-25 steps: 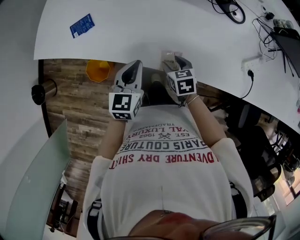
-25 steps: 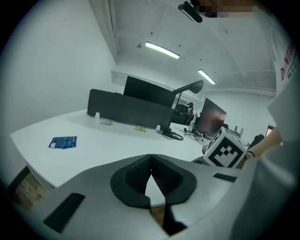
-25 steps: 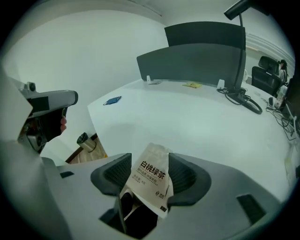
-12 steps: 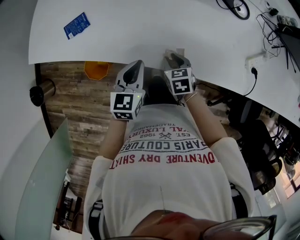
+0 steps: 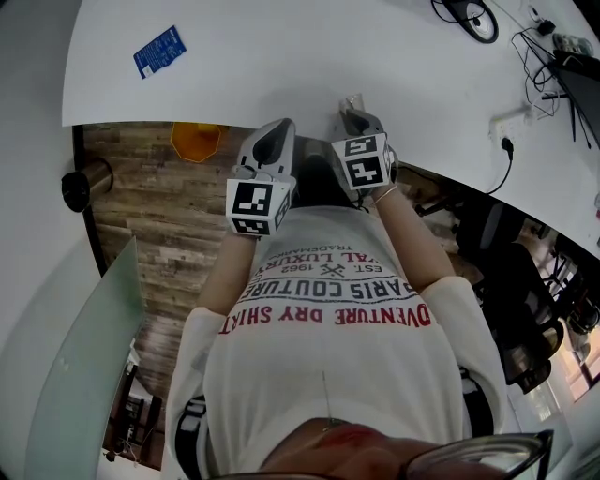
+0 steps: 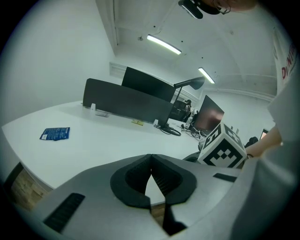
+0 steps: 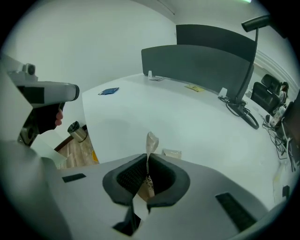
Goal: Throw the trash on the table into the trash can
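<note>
My right gripper (image 7: 146,165) is shut on a thin beige wrapper (image 7: 151,140) whose top sticks up above the pads; its jaws have just been closing on it. In the head view this gripper (image 5: 355,118) is at the near edge of the white table (image 5: 281,56). A second small pale scrap (image 7: 171,153) lies on the table just beyond the jaws. A blue packet (image 5: 159,51) lies far left on the table. My left gripper (image 6: 150,162) is shut with nothing in it, held beside the right one (image 5: 275,142). A metal trash can (image 5: 86,183) stands on the floor to the left.
An orange object (image 5: 197,141) lies on the wooden floor under the table's edge. Dark screens (image 7: 206,61), a desk lamp and cables (image 5: 469,19) line the table's far side. A power strip (image 5: 511,122) lies at the right. Office chairs (image 5: 506,281) stand to my right.
The right gripper's jaws have come together on the wrapper at the table's edge. Both hands have stayed about where they were.
</note>
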The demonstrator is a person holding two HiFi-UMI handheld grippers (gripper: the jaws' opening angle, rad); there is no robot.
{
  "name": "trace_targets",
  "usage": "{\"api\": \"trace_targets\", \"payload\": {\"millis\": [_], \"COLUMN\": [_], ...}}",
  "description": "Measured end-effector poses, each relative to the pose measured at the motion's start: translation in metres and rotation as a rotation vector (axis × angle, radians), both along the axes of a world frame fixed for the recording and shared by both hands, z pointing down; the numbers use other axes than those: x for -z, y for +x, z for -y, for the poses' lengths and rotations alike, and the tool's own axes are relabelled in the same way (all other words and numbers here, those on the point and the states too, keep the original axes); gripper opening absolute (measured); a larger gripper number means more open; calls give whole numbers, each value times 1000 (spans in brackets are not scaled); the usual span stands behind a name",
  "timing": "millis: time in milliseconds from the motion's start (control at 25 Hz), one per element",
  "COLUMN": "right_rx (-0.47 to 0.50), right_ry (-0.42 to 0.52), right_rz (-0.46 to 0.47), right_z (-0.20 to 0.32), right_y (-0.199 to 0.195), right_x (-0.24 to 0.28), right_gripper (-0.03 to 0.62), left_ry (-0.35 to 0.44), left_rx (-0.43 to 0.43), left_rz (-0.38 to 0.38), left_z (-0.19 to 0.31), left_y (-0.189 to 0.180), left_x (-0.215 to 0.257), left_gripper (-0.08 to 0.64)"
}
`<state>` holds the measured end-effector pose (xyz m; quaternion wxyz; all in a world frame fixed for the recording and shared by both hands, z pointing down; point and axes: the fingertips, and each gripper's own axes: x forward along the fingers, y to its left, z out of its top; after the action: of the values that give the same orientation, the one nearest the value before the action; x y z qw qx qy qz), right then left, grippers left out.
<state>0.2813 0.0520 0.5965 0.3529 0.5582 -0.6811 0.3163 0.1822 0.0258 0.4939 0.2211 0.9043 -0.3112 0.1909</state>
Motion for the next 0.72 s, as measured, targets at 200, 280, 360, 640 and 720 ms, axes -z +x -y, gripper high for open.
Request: {"api": "trace_targets", "payload": {"millis": [200,280,360,640,720], "right_rx": [17,34,60,231,312], "right_ry": [79,121,165,268,278], "right_rz": [13,25,32,109,142], "right_z": [11,20,30,61,67], "right_y": [-6,-14,-24,-102,-138], "right_x": [33,52,72,115,119], "right_gripper": [31,31,31,31,31], "left_ry": [19,29,51,147,162], "left_rx": [27,56,85,256,325], "left_rz": [-33,-55,-66,-40,-26], "left_z": [5,10,15,24,23], "left_y": [-1,-6,-15,-90,-123], "left_x": [17,28,40,69,73], "left_gripper": [23,23,23,23,23]}}
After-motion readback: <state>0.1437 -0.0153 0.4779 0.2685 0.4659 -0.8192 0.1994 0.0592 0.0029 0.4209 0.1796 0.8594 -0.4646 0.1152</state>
